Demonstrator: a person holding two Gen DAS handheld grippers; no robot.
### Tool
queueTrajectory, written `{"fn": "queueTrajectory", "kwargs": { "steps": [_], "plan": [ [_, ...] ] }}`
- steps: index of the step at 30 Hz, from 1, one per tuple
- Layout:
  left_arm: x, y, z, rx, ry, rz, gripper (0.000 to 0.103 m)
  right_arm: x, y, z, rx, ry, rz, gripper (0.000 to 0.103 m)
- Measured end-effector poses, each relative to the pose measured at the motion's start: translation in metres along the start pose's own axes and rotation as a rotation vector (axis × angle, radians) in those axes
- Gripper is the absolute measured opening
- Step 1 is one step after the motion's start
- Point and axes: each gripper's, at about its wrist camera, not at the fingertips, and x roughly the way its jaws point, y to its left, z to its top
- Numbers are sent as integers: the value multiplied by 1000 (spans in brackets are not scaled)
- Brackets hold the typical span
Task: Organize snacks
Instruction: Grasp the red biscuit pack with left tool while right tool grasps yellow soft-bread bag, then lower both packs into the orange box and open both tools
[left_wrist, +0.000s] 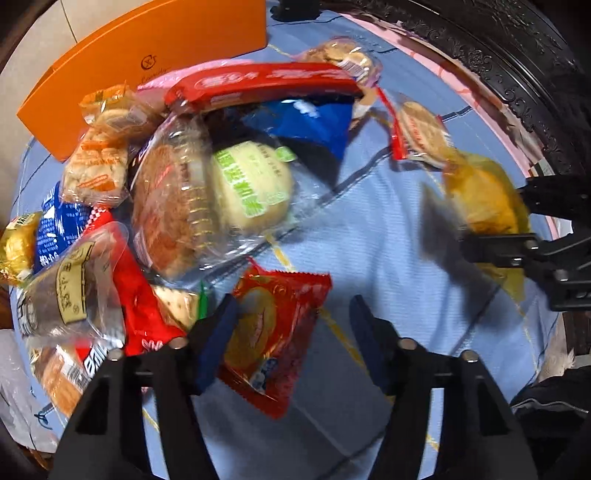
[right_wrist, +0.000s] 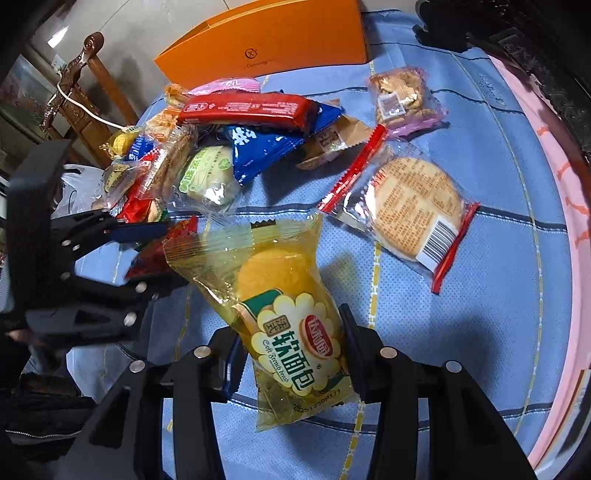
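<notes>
Left claw: the left gripper (left_wrist: 291, 306) points steeply down, its jaws fairly wide around the red packet (left_wrist: 273, 339); one pad is at the packet's edge, the other stands apart from it, so there is no grip
Red packet: it lies flat on the blue cloth (left_wrist: 369, 221), just beside the snack pile (left_wrist: 166, 192) and touching its near edge
Right claw: the right gripper (right_wrist: 291, 325) is closed to a narrow gap on the yellow bread packet (right_wrist: 288, 295), with a pad on each long side of its lower half
Yellow bread packet: its top end leans forward, away from the claw; whether its lower end touches the cloth I cannot tell
Step in hand: I judge that each hand takes one snack out of the loose spread, to sort it
How to do it well: the left claw should close on the middle of the red packet, not only on the crimped edge, and lift straight up so the neighbours in the pile are not dragged along
Care with the right: the bread is soft, so the pressure should only be enough to carry it
Space between the claws: they are near each other, so the hands should move apart before going further
Middle distance: the round biscuit packet (right_wrist: 413, 206) lies alone on the cloth, apart from the pile
Far: the orange box (right_wrist: 266, 44) stands behind the pile, maybe the place for the snacks; this is only my guess
</notes>
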Motion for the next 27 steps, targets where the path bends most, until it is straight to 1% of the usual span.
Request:
{"fn": "queueTrajectory", "kwargs": {
  "steps": [1, 2, 4, 7, 8, 9, 10, 13, 16, 20, 23, 26, 27],
  "plan": [
    [0, 6, 0, -4, -4, 2, 42, 0, 1, 1, -5, -1, 1, 46],
    [-1, 10, 0, -17, -2, -25, 41, 2, 5, 4, -10, -2, 2, 46],
    [-3, 15, -2, -30, 0, -46, 39, 3, 8, 8, -16, -3, 8, 46],
    [-5, 18, -7, -43, 1, -51, 38, 5, 13, 12, -25, -1, 16, 46],
    [-11, 23, -9, -74, -2, -70, 33, 3, 14, 14, -30, -3, 23, 46],
    [-20, 25, -8, -102, -20, -99, 28, 1, 16, 15, -36, -7, 30, 46],
    [-26, 26, -9, -111, -32, -113, 27, -1, 18, 17, -41, -10, 36, 46],
    [-58, 26, -9, -131, -105, -156, 26, -12, 22, 23, -57, -34, 55, 46],
    [-74, 33, -10, -168, -139, -185, 26, -21, 27, 31, -72, -56, 71, 46],
    [-86, 45, -13, -207, -154, -178, 26, -29, 35, 40, -94, -77, 85, 46],
    [-98, 49, -9, -203, -170, -161, 26, -35, 43, 48, -116, -91, 97, 46],
    [-109, 51, 6, -188, -191, -147, 26, -44, 52, 66, -142, -123, 96, 46],
    [-111, 54, 13, -188, -196, -127, 26, -47, 54, 73, -154, -136, 92, 46]
  ]
}}
